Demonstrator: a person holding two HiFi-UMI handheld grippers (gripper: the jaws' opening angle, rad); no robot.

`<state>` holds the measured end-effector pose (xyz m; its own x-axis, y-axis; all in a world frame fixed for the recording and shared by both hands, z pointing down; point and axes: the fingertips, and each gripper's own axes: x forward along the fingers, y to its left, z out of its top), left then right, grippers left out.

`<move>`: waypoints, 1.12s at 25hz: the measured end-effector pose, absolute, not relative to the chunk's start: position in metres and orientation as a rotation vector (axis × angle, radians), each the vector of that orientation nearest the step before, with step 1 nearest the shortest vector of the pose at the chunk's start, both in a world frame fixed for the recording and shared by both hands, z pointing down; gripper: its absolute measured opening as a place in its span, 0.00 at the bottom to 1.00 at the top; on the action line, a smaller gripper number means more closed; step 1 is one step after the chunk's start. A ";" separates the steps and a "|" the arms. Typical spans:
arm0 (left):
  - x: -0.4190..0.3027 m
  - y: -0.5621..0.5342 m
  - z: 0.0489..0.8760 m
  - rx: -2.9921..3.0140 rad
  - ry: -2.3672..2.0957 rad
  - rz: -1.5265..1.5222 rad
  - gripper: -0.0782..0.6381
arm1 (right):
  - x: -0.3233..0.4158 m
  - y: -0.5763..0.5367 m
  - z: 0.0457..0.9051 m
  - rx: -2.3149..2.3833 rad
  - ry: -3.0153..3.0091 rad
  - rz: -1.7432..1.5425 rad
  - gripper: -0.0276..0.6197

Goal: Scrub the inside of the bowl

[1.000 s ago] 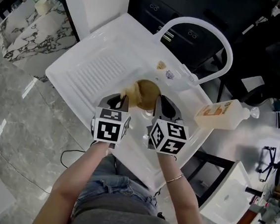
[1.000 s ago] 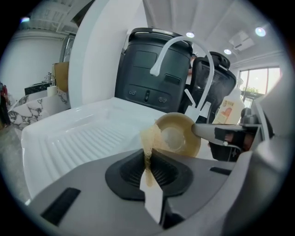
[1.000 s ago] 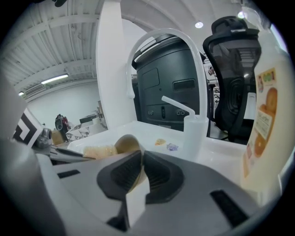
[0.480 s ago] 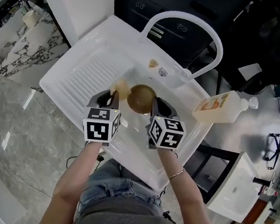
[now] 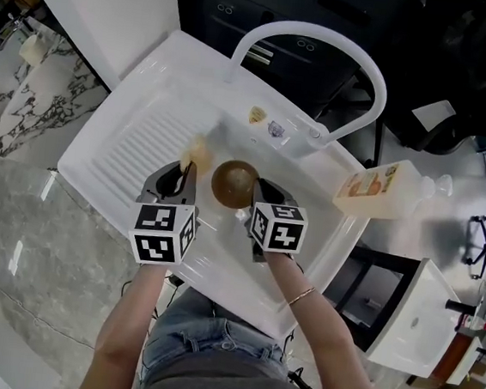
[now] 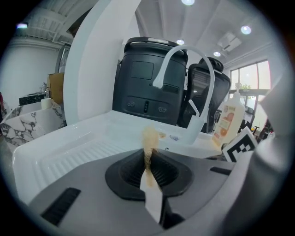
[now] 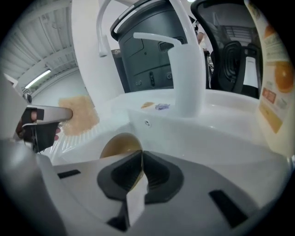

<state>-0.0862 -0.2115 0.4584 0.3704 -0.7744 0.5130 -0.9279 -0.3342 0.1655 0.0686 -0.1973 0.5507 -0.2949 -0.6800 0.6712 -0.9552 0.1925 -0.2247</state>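
A brown bowl (image 5: 234, 182) sits in the white sink basin (image 5: 313, 188), its inside facing up. My right gripper (image 5: 256, 189) is at the bowl's near right rim. Its jaws are closing, and in the right gripper view (image 7: 140, 159) the bowl's rim (image 7: 117, 145) is pinched between them. My left gripper (image 5: 185, 168) is shut on a tan scrub sponge (image 5: 198, 153), held just left of the bowl and apart from it. In the left gripper view the sponge (image 6: 150, 138) sticks up from the shut jaws. The right gripper view shows the sponge (image 7: 80, 115) to the left.
A ribbed drainboard (image 5: 141, 140) lies left of the basin. A white arched faucet (image 5: 328, 39) rises behind it. An orange-labelled soap bottle (image 5: 380, 186) lies at the sink's right edge. Two small bits (image 5: 265, 123) rest on the back ledge. Dark bins stand behind.
The left gripper has drawn the sponge leftward off the bowl's rim, so a gap now shows between them. The right gripper has stayed at the bowl.
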 end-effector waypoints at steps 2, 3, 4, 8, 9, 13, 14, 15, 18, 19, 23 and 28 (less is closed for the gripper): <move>-0.084 -0.217 0.460 2.215 -1.460 0.465 0.16 | 0.068 -0.199 0.561 1.515 -2.031 0.892 0.08; -0.083 -0.219 0.461 2.219 -1.453 0.464 0.16 | 0.068 -0.201 0.565 1.509 -2.025 0.898 0.08; -0.082 -0.221 0.463 2.222 -1.446 0.466 0.16 | 0.067 -0.202 0.569 1.501 -2.020 0.903 0.08; -0.081 -0.228 0.473 2.221 -1.422 0.473 0.16 | 0.063 -0.208 0.582 1.477 -2.009 0.940 0.08; -0.081 -0.230 0.476 2.220 -1.416 0.469 0.16 | 0.062 -0.209 0.585 1.474 -2.006 0.951 0.08; -0.082 -0.236 0.480 2.237 -1.394 0.457 0.16 | 0.057 -0.214 0.594 1.463 -1.995 0.988 0.08; -0.082 -0.237 0.481 2.239 -1.388 0.458 0.16 | 0.055 -0.215 0.596 1.461 -1.994 0.996 0.08; -0.082 -0.239 0.483 2.238 -1.382 0.459 0.16 | 0.054 -0.216 0.597 1.458 -1.992 1.004 0.08; -0.082 -0.242 0.487 2.232 -1.365 0.457 0.16 | 0.050 -0.220 0.602 1.446 -1.988 1.018 0.08; -0.081 -0.243 0.488 2.230 -1.359 0.454 0.16 | 0.048 -0.221 0.604 1.441 -1.987 1.022 0.08; -0.080 -0.245 0.493 2.218 -1.334 0.437 0.16 | 0.046 -0.223 0.610 1.434 -1.979 1.052 0.08; -0.078 -0.247 0.493 2.209 -1.323 0.418 0.16 | 0.048 -0.223 0.619 1.422 -1.956 1.090 0.08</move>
<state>-0.0783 -0.2475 0.4933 0.4737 -0.7177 0.5104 -0.8807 -0.3825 0.2794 0.0478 -0.2230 0.6190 -0.3417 -0.5509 0.7614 -0.9373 0.1410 -0.3187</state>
